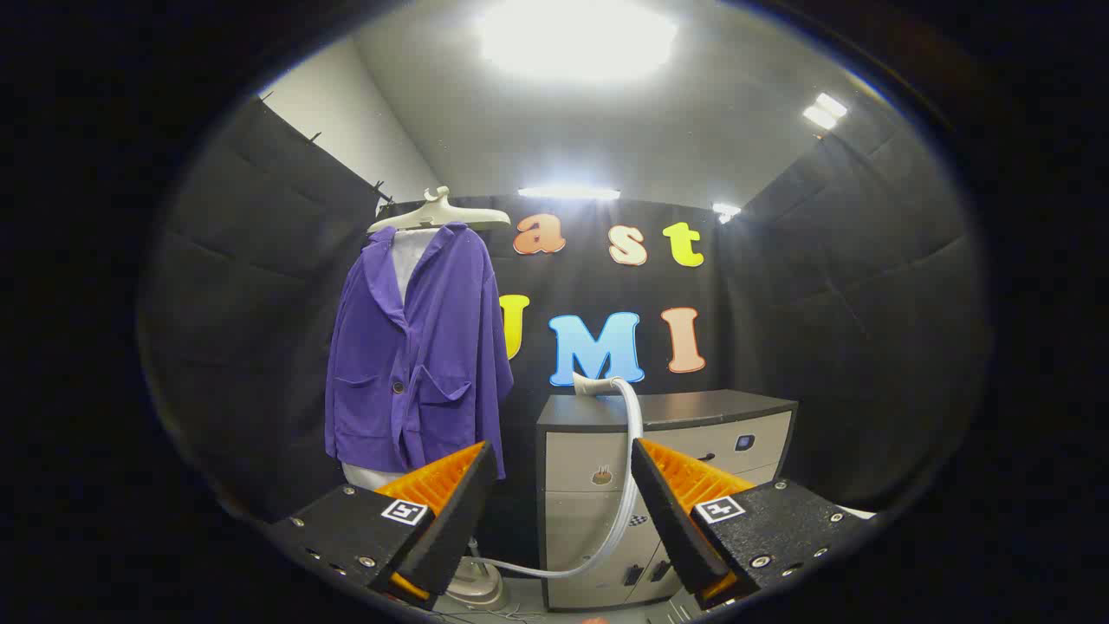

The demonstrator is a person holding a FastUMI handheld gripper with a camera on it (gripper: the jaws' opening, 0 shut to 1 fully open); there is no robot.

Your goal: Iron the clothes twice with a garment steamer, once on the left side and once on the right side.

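Observation:
A purple jacket [416, 347] hangs on a pale hanger [439, 213] over a white form, up and to the left beyond my fingers. The garment steamer's head [594, 386] lies on top of a low cabinet [667, 407], straight ahead beyond the fingers. Its pale hose [625, 485] curves down the cabinet's front to the steamer's base [476, 585] on the floor, behind my left finger. My gripper [565, 464] is open, with nothing between its fingers, well short of the steamer head.
The cabinet has a dark top and pale drawers [736, 446], and stands right of the jacket. Black cloth walls [866, 329] close in the booth on three sides. Bright ceiling lights [576, 39] shine overhead.

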